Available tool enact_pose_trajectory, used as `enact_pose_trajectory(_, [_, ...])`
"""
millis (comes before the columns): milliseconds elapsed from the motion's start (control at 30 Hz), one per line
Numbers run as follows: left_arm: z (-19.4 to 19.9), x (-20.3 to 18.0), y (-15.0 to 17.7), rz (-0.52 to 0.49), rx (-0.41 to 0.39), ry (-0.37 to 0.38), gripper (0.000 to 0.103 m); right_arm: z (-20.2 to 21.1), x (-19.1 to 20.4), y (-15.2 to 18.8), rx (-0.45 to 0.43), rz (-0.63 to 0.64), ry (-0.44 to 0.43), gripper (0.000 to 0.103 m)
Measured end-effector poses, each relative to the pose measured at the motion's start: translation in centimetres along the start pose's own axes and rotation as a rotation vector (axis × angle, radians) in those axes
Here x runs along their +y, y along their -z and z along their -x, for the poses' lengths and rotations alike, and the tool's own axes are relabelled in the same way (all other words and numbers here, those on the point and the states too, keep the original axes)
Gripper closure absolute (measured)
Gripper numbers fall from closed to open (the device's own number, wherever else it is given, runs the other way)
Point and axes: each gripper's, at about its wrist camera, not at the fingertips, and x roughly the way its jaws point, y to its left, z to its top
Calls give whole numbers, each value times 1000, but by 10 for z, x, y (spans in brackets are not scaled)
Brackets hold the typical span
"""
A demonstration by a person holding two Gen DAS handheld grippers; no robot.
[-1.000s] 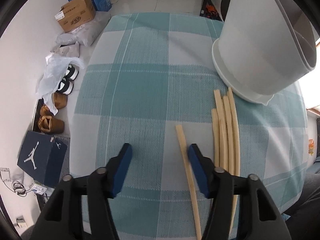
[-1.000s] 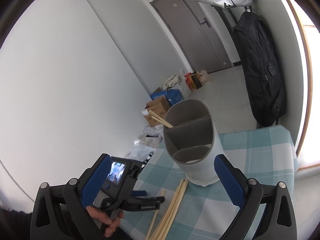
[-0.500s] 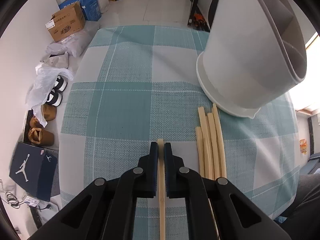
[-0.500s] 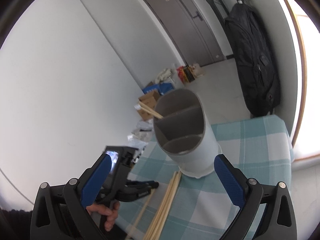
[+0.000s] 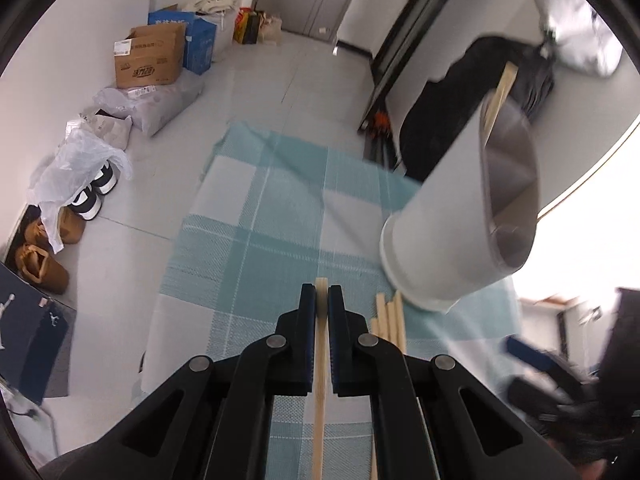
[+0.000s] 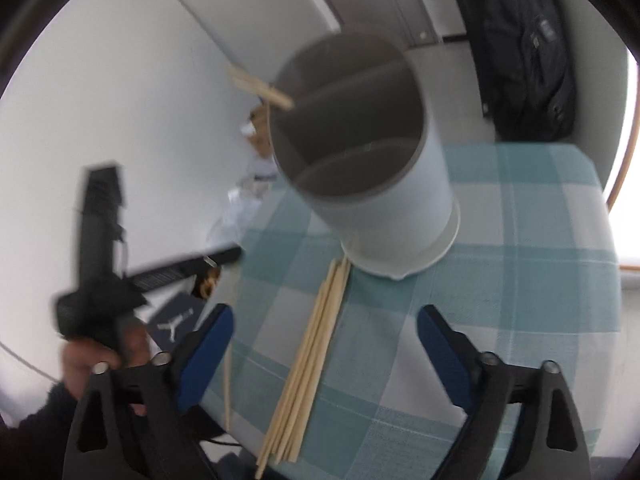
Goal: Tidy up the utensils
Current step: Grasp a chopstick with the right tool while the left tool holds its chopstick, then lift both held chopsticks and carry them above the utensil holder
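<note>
While a teal-and-white checked cloth covers the tabletop (image 5: 280,216), cardboard boxes (image 5: 148,58) line the pale tiled floor (image 5: 280,76). Left tool (image 5: 321,296) is clamped on one pale wooden chopstick (image 5: 320,400). Right tool (image 6: 324,344), closing, grips nothing; the loose chopstick bundle (image 6: 316,344) lies between its pads, beside the white divided cylindrical holder (image 6: 384,208).

A table covered with a teal and white checked cloth (image 6: 520,280) is carrying two things. A white utensil holder (image 6: 400,216) with a grey inside is standing on the far part of it. A bundle of wooden chopsticks (image 6: 312,356) is lying flat on the cloth, its far ends just beside the holder's base, its near ends reaching the near edge.
</note>
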Motion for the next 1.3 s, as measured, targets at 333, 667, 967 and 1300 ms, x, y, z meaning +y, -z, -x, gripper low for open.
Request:
enact_pose_trajectory(333, [22,18,-9,77,-69,98,101,-63,10,-22,161,14,85,51])
enact_pose_trajectory(667, [40,31,-13,104,-122,134,101,-87,8,-24,183,-78,184,90])
enact_pose_trajectory(967, [45,26,-10,63,-128,131,101,-60,17,-19,103,-79,148,98])
enact_pose_trajectory(1300, [50,10,-2,-15,-137,141,101,13,21,-15,-88,-8,27,98])
